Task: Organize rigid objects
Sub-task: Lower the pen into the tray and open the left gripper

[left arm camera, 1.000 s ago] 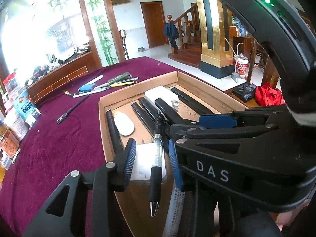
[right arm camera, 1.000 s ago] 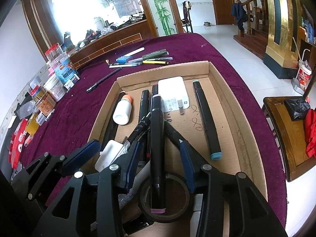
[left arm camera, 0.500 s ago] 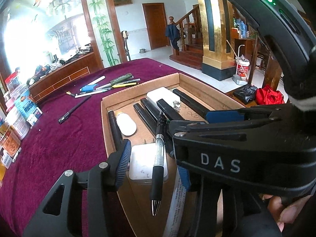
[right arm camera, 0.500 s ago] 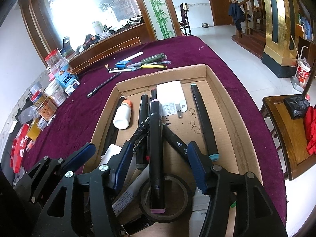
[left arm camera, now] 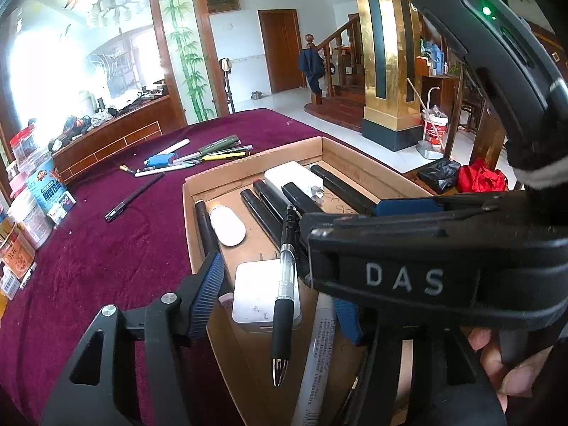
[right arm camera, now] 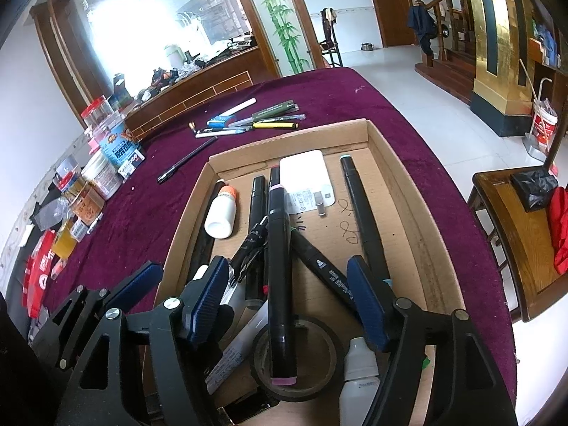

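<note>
A cardboard box on the purple cloth holds several black markers, pens and white chargers. My left gripper hangs over its near left corner, jaws opening. Between them a clear pen with a black grip lies across a white adapter, touched by neither pad. My right gripper is beside it, jaws opening too. A black marker with a pink end rests free between them, its near end on a roll of dark tape. The right gripper's body hides most of the left gripper's right finger.
Loose pens and markers and one black pen lie on the cloth beyond the box. Jars and packets line the table's left edge. A white bottle lies in the box. A wooden chair stands at the right.
Both grippers' jaws have spread wider apart. The pen and the pink-ended marker stay where they lay, now with clear gaps to the pads. Neither hand has shifted.
</note>
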